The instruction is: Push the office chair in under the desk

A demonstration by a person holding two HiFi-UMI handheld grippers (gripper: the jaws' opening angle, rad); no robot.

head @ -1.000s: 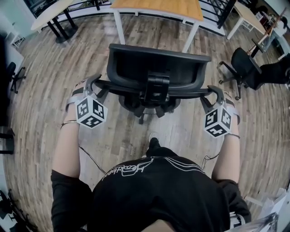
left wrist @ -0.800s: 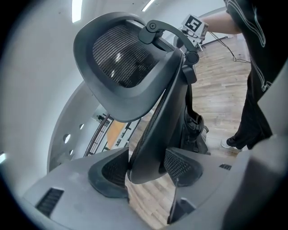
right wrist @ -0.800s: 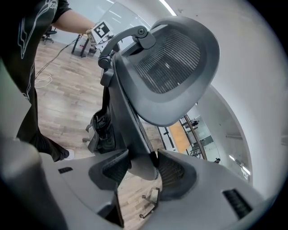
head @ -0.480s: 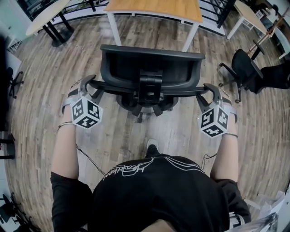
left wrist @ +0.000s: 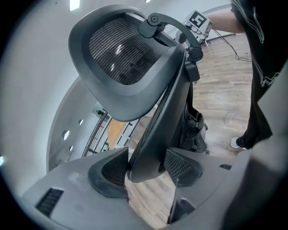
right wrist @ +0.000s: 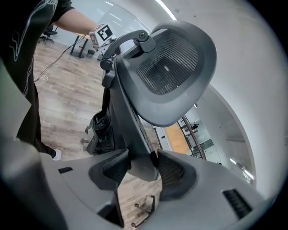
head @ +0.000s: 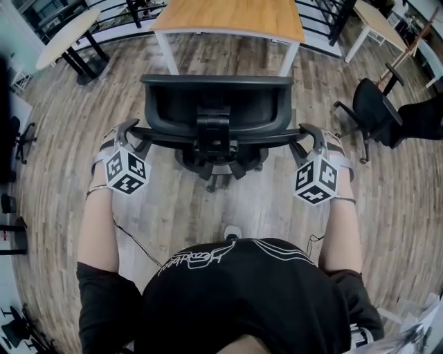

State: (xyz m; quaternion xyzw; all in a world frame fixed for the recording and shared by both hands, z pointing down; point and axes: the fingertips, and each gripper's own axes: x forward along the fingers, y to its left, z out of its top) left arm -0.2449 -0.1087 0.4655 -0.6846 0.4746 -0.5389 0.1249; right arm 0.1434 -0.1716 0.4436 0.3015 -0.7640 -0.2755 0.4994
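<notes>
Desk ahead of office chair, second chair right, round table left

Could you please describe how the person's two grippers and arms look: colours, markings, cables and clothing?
The left gripper and the right gripper have grey bodies and dark pads with a dotted texture. Each carries a white cube with black square markers. Thin dark cables run from the wrists. The person wears a black short-sleeved shirt with white line print.

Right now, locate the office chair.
In the head view the office chair stands centre, before the wooden desk, its backrest clamped by the left tool and right tool.
</notes>
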